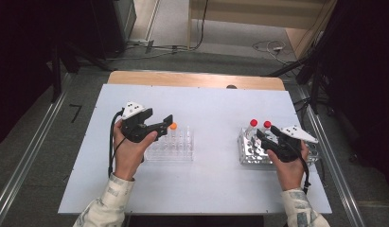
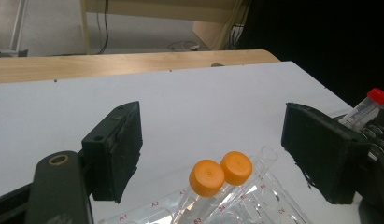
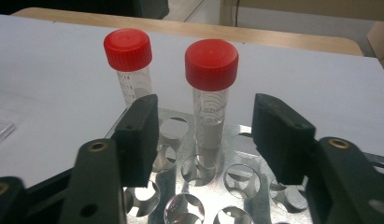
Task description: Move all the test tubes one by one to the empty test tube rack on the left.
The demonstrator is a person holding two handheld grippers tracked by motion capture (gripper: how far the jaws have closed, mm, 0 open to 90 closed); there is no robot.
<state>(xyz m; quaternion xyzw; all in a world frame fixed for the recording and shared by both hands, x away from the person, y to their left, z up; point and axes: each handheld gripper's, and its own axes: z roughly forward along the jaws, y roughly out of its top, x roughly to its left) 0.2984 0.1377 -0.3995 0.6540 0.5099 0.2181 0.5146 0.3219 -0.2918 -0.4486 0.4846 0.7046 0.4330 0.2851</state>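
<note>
The right gripper (image 3: pixel 203 140) is held open around the nearer red-capped tube (image 3: pixel 210 93) in the metal rack (image 3: pixel 217 186) near the table's right edge; it should be squeezed squarely below the cap. The left gripper (image 2: pixel 213 149) is held open above the orange-capped tubes (image 2: pixel 207 177).

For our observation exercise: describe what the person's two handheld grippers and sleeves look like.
Both the left gripper and the right gripper are black, with two flat, blocky fingers. Each carries a grey three-cornered plate with dark dots on top, and a black cable trails from each. The sleeves are light-coloured with a faint pattern.
</note>
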